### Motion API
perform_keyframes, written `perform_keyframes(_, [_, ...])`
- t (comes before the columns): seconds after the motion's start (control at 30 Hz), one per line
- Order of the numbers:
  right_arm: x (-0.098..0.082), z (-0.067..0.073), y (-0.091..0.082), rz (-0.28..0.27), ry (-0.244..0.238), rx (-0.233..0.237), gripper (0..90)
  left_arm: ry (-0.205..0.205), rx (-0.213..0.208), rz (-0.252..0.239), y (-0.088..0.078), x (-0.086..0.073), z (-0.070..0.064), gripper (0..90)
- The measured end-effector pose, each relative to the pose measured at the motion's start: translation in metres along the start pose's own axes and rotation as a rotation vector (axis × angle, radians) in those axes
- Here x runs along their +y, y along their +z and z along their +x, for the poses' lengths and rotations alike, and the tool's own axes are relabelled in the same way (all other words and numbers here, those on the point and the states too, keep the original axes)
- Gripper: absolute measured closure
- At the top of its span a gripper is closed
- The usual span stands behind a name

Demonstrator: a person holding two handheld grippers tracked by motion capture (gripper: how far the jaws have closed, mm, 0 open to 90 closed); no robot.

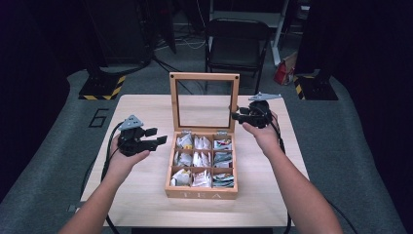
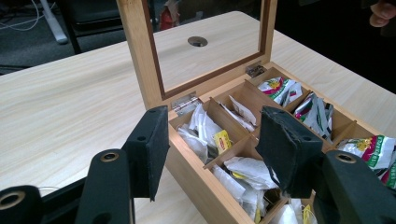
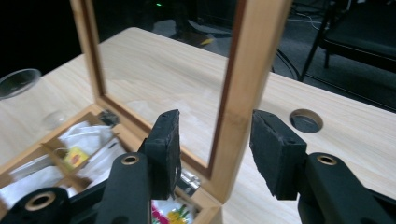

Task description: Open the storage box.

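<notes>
Filling dark room: pale wooden table

A light-wood tea box holds white, green and red sachets on a pale woodgrain surface.

Wooden tea box sat on the desk between the two tongs, "TEA" lettered on its near face. Glass-paned lid stood upright on rear hinges. Nine compartments in three rows held tea bags, mostly white, some green and red. Left tongs beside its left wall, apart. Right tongs straddled the lid's right frame post, jaws apart.
</notes>
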State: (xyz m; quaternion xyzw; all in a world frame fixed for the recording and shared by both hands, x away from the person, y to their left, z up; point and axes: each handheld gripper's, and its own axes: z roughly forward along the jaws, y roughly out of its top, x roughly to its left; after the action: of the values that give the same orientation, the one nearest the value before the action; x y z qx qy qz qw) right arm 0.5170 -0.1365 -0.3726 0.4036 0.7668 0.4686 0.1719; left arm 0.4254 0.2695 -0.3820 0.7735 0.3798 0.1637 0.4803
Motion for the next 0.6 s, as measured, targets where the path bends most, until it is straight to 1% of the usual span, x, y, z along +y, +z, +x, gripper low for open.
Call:
perform_keyframes(0.1, [-0.002, 0.007, -0.008, -0.007, -0.023, 0.013, 51.2, 0.005, 0.003, -0.002, -0.001, -0.002, 0.0, 43.4])
perform_keyframes(0.13, [-0.004, 0.012, -0.013, -0.003, -0.042, 0.03, 49.9, 0.001, 0.005, -0.003, -0.001, -0.002, 0.0, 45.0])
perform_keyframes(0.17, [-0.004, 0.012, -0.013, -0.003, -0.042, 0.03, 49.9, 0.0, 0.006, -0.004, -0.001, -0.002, 0.001, 45.0])
perform_keyframes(0.2, [-0.006, 0.018, -0.018, 0.005, -0.061, 0.036, 48.8, -0.005, 0.008, -0.008, -0.002, -0.003, 0.001, 45.7])
perform_keyframes(0.23, [-0.006, 0.018, -0.018, 0.005, -0.061, 0.036, 48.8, -0.004, 0.01, -0.011, -0.002, -0.003, 0.001, 45.7])
perform_keyframes(0.27, [-0.008, 0.023, -0.024, 0.001, -0.071, 0.04, 48.3, 0.0, 0.012, -0.01, -0.003, -0.004, 0.001, 45.7])
perform_keyframes(0.33, [-0.01, 0.026, -0.026, 0.0, -0.069, 0.043, 47.9, 0.003, 0.012, -0.007, -0.004, -0.004, 0.0, 45.7])
perform_keyframes(0.4, [-0.012, 0.03, -0.032, -0.007, -0.082, 0.044, 47.9, 0.007, 0.02, -0.011, -0.005, -0.006, -0.001, 45.6])
perform_keyframes(0.53, [-0.019, 0.037, -0.042, -0.003, -0.119, 0.037, 47.1, 0.006, 0.015, 0.005, -0.006, -0.009, 0.0, 44.7])
perform_keyframes(0.6, [-0.022, 0.039, -0.048, -0.006, -0.125, 0.045, 46.4, 0.004, 0.018, 0.012, -0.007, -0.011, 0.001, 44.6])
